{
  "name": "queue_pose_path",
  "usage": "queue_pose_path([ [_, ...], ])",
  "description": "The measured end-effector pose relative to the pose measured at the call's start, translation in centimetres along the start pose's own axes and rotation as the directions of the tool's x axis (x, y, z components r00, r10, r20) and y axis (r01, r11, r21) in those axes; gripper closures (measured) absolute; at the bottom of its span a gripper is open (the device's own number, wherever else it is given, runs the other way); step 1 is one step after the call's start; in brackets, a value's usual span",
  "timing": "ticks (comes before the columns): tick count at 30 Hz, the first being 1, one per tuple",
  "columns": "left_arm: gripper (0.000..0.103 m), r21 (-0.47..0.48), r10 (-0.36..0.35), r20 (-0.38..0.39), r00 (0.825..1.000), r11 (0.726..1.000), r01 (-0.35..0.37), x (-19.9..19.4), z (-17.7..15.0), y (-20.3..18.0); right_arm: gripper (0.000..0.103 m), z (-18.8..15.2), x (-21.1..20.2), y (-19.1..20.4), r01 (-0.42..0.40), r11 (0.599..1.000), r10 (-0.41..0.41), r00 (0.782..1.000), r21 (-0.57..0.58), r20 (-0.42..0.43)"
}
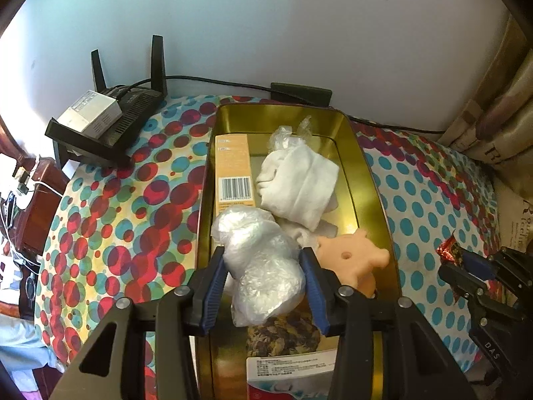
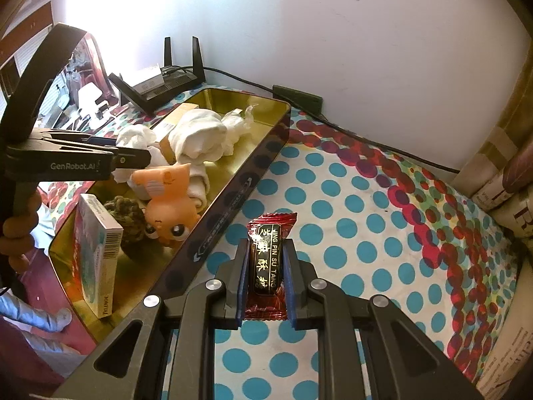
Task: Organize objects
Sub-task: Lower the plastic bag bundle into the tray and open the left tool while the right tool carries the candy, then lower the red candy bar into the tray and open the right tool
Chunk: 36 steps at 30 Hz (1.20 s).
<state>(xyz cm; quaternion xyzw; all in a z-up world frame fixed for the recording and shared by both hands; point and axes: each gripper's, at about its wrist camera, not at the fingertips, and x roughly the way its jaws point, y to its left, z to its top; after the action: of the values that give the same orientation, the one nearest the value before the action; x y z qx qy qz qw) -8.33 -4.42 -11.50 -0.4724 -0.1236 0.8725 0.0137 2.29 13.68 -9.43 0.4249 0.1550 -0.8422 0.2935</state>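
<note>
A gold tin box [image 1: 369, 180] stands on the dotted cloth; it also shows in the right wrist view [image 2: 233, 186]. My left gripper [image 1: 263, 263] is shut on a crumpled clear plastic bag [image 1: 263, 260] above the box. Inside lie white cloth [image 1: 299, 186], an orange carton [image 1: 233, 166], an orange toy [image 1: 353, 256], dried flowers [image 1: 283, 333] and a small white box [image 2: 100, 250]. My right gripper [image 2: 265, 263] is shut on a red wrapped candy [image 2: 266, 256] just above the cloth, right of the box. The right gripper also shows in the left wrist view [image 1: 466, 266].
A black router [image 1: 110, 123] with a white adapter stands at the back left by the wall. A black cable [image 2: 366, 143] and power block [image 1: 301, 93] run along the wall. Curtains and paper bags [image 1: 499, 126] are at the right edge.
</note>
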Motion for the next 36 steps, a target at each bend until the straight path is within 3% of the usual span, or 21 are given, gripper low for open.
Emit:
queue_pose_path([
  [11,0.053,0.047,-0.024,0.022,0.999,0.999,0.023,-1.0,-1.5,0.0,0.086,-0.3,-0.3,0.8,-0.012,1.0,0.012,1.0,0.011,0.005],
  [20,0.049,0.052,-0.022,0.096,0.995,0.998,0.017,-5.0,-1.4,1.0,0.086,1.0,-1.0,1.7,-0.047,0.999,0.047,0.998,-0.004,0.045],
  [36,0.049,-0.084,0.065,0.162,0.985,0.995,-0.052,-8.5,-1.9,5.6,0.086,6.6,-0.6,6.4,-0.165,0.976,0.18,0.978,-0.138,0.105],
])
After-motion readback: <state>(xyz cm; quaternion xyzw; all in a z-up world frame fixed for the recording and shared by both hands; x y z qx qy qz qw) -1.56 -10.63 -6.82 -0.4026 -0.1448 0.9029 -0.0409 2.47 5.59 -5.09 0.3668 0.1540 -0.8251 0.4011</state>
